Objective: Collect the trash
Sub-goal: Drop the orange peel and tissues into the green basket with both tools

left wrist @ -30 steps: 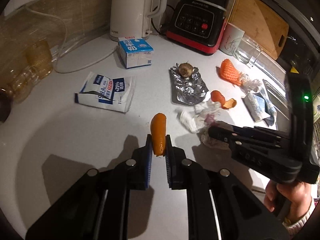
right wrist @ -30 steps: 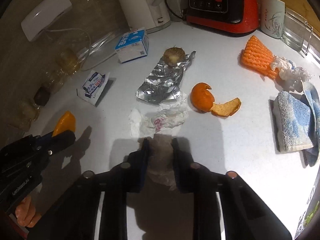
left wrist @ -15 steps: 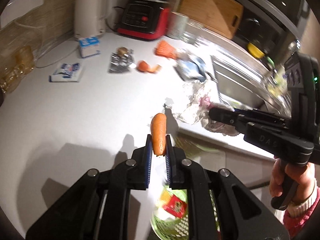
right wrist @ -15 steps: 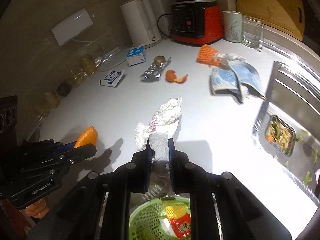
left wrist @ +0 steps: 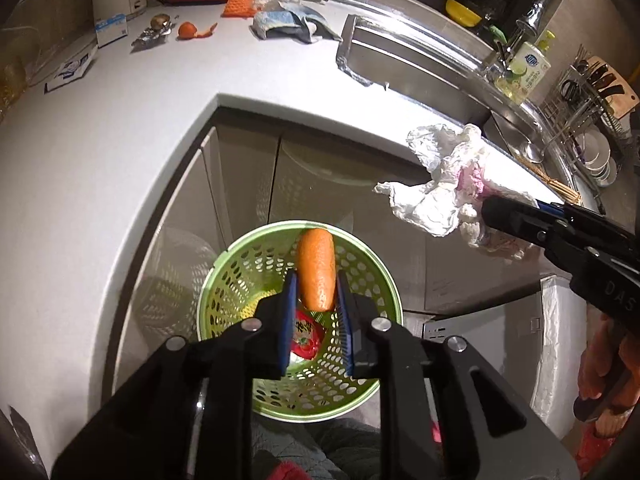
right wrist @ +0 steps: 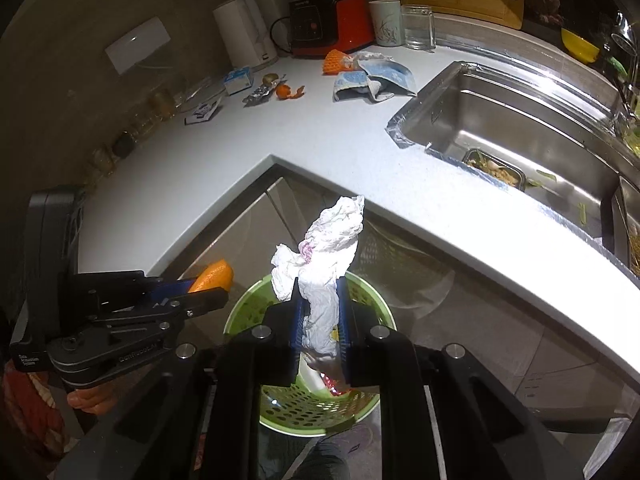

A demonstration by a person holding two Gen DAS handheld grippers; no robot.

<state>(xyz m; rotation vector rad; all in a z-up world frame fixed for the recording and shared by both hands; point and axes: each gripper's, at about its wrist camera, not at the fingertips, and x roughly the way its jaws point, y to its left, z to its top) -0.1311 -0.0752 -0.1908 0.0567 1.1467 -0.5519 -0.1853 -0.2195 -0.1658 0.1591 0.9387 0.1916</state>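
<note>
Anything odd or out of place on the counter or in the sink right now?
Yes: food scraps lie in the sink, and trash remains on the counter: orange peel, crumpled foil, a flattened carton.

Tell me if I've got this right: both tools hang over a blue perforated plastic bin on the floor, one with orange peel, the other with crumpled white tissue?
Nearly. The perforated plastic bin is green, not blue; the left wrist view shows it plainly. The rest stands: the left tool has the orange peel between its fingers, the right tool grips the crumpled white tissue.
</note>
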